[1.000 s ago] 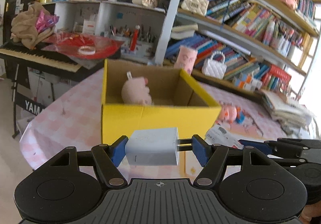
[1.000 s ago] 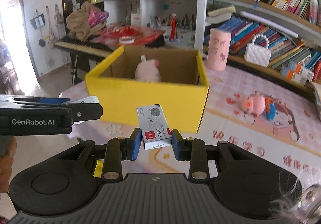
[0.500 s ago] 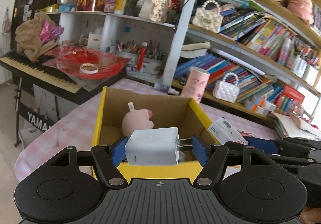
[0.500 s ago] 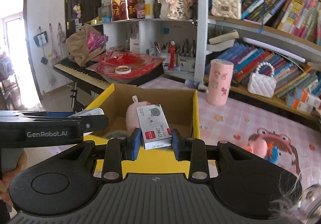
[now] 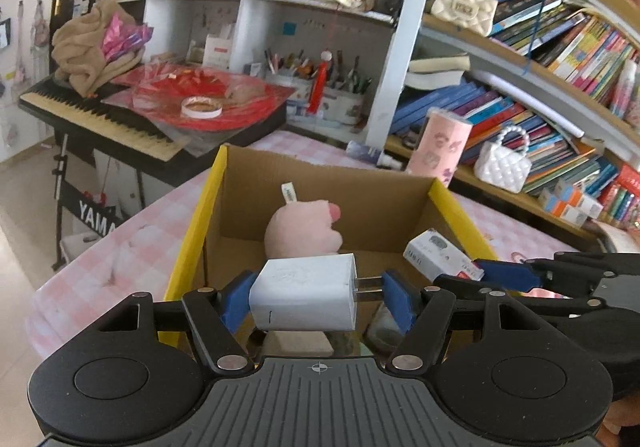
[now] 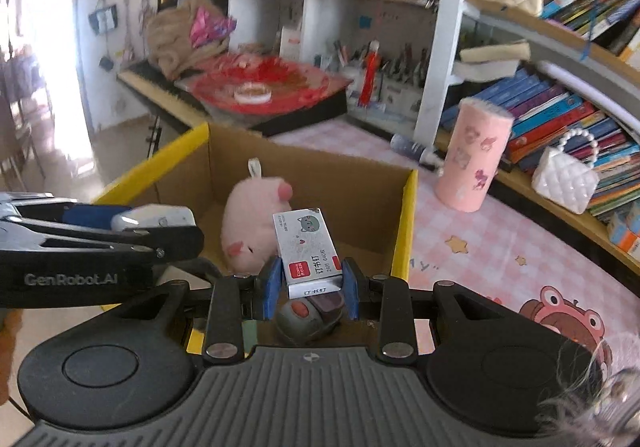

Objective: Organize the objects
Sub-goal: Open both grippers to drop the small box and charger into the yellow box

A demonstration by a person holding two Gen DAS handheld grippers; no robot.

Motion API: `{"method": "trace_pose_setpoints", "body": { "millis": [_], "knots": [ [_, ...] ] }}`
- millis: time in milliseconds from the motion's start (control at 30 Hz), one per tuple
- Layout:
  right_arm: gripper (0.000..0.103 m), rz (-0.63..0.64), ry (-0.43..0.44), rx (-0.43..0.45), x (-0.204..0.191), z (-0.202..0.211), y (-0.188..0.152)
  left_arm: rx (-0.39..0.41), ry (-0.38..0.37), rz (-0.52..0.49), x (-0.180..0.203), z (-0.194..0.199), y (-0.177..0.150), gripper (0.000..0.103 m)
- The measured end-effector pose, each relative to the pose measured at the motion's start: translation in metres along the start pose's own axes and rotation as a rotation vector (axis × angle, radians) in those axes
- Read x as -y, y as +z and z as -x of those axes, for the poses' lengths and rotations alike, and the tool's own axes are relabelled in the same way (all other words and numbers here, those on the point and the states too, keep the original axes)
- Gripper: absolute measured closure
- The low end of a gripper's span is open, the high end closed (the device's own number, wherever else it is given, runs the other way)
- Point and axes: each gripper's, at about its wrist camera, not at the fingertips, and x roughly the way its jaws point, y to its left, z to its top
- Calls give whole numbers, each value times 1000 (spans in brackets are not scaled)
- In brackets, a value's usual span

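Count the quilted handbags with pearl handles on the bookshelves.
2. A cream quilted handbag sits on the upper shelf; a white quilted handbag stands on the lower shelf before the books. Others may be hidden out of frame.

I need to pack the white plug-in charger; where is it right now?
The white boxy plug-in charger is clamped in the left claw, low in the left wrist view, above the open yellow cardboard box and in front of the pink plush toy.

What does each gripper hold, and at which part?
Left gripper: white charger, clamped between its back end and prong tips. Right gripper: small staple box, by its lower long sides.
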Motion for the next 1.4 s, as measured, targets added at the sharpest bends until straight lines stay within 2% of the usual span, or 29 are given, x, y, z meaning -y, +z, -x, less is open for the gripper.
{"method": "trace_pose_setpoints", "body": {
  "millis": [367, 667, 833, 1000, 1400],
  "knots": [
    [73, 83, 67, -106, 8, -40, 1, -19, 53, -81, 12, -20, 2, 34],
    [72, 186, 81, -141, 5, -55, 6, -43, 42, -82, 13, -31, 4, 34],
    [70, 185, 68, -132, 5, -53, 5, -44, 35, -67, 11, -30, 2, 33],
    [60, 148, 45, -98, 7, -41, 5, 3, 19, -93, 15, -16, 6, 28],
    [60, 67, -29, 7, 7, 15, 5, 89, -26, -31, 11, 34, 9, 28]
  ]
}}
